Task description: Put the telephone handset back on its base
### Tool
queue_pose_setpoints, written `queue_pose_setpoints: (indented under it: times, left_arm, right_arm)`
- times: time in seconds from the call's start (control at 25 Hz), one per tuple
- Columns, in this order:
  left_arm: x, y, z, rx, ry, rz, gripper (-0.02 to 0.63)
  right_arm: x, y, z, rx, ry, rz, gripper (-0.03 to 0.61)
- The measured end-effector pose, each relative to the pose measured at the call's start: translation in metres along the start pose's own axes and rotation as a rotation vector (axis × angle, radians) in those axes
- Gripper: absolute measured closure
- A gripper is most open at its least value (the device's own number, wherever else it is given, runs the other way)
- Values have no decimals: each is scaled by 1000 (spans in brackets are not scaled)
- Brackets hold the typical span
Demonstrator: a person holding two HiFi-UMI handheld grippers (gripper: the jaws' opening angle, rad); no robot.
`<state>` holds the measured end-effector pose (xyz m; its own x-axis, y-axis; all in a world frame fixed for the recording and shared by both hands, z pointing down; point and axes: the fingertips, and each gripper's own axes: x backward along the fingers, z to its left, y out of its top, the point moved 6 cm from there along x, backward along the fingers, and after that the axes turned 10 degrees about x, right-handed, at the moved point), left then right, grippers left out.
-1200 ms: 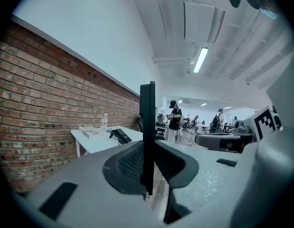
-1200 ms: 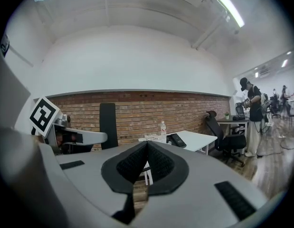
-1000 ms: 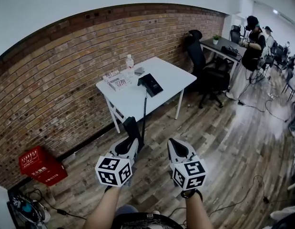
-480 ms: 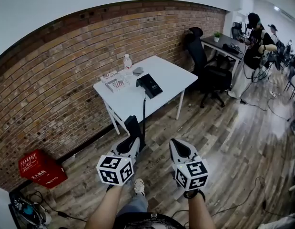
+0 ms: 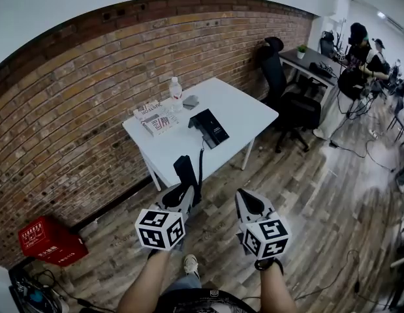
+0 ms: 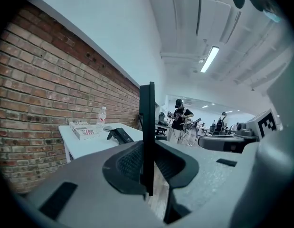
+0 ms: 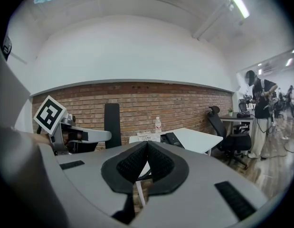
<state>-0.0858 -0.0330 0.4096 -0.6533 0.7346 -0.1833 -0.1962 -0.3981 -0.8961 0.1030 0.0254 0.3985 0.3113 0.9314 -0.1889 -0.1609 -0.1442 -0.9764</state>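
The black telephone handset (image 5: 186,173) stands upright in my left gripper (image 5: 181,192), which is shut on its lower end. Its coiled cord (image 5: 201,156) runs up to the black telephone base (image 5: 209,126) on the white table (image 5: 244,113) ahead. In the left gripper view the handset (image 6: 147,127) is a thin dark bar between the jaws, with the base (image 6: 119,135) far off. My right gripper (image 5: 245,201) hangs beside it over the wooden floor, shut with nothing in it. In the right gripper view the closed jaws meet (image 7: 147,147), and the handset (image 7: 112,125) and base (image 7: 173,139) show beyond.
On the table stand a water bottle (image 5: 176,87), a printed box (image 5: 156,117) and a small grey object (image 5: 190,101). A black office chair (image 5: 286,90) sits right of the table. A red crate (image 5: 48,240) lies by the brick wall. People work at a far desk (image 5: 355,64).
The table and telephone base have drawn nearer and shifted a little to the right in the head view. Both grippers keep their pose, the left still holding the handset.
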Motion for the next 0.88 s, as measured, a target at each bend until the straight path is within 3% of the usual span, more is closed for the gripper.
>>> queue_pose_setpoints:
  times: [0.44, 0.88]
  left_arm:
    - [-80, 50, 71, 28, -48, 21, 543]
    - [-131, 69, 108, 42, -105, 60, 543]
  right_arm:
    - [-106, 29, -26, 10, -36, 26, 578]
    - [-160, 35, -42, 10, -84, 44, 578]
